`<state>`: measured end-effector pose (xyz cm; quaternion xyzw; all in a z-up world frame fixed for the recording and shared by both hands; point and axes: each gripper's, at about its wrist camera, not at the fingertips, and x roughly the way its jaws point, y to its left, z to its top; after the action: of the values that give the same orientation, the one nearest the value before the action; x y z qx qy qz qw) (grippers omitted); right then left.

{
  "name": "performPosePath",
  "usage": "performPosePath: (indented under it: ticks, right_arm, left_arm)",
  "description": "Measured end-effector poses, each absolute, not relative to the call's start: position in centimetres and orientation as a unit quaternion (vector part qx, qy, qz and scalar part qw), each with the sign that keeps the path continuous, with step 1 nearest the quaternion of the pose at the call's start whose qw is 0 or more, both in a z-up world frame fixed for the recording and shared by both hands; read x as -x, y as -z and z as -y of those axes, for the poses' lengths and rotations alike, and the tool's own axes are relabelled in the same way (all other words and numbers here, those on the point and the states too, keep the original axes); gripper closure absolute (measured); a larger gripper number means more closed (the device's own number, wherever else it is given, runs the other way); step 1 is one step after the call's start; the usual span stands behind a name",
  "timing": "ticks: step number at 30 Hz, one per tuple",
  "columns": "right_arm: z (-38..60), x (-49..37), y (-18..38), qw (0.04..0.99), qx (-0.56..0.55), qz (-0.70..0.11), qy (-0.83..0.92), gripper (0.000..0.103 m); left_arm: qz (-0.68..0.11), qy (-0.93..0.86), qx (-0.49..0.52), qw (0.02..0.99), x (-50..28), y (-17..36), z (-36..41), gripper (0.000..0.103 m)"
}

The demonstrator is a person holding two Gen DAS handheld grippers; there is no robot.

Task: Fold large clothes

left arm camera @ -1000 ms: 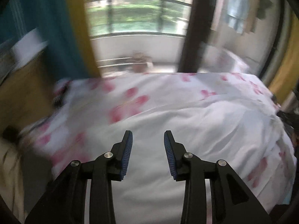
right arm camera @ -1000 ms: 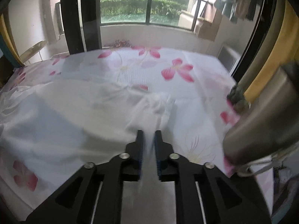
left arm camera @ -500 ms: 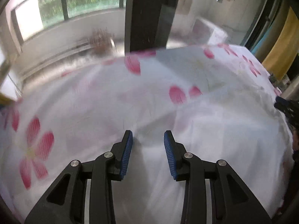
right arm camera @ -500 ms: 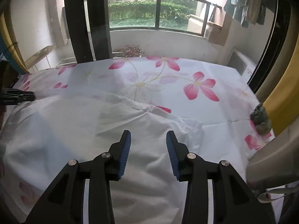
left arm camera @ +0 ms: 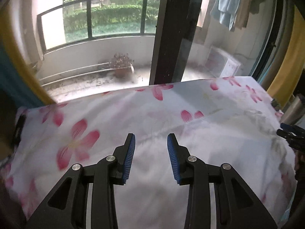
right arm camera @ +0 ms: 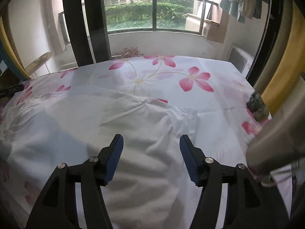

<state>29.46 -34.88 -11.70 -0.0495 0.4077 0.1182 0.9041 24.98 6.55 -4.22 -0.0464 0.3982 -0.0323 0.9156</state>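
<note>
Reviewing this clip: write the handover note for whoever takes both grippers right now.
Left gripper: open, empty, above the white garment's left part.
Right gripper: jaws opening, nothing pinched; the cloth lies loose beneath them.
The garment lies spread and rumpled on the flowered bedsheet, a bunched ridge just ahead of the right gripper. A metal flask stands at the right edge.
Done: no finished fold is visible.
Left: smooth it out, then make the folds.
</note>
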Motion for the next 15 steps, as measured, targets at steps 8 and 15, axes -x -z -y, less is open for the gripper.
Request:
performPosePath:
  ticks: [8, 15]
  right_arm:
    - [37.0, -25.4, 12.8, 0.898, 0.006, -0.43, -0.094, 0.041]
    - [37.5, -22.4, 15.4, 0.892, -0.037, -0.434, -0.118, 0.043]
  left_arm:
    - [-0.394, 0.005, 0.087, 0.915, -16.4, 6.0, -7.5, 0.066]
    - [-0.412, -0.016, 0.142, 0.9, -12.0, 9.4, -9.2, 0.066]
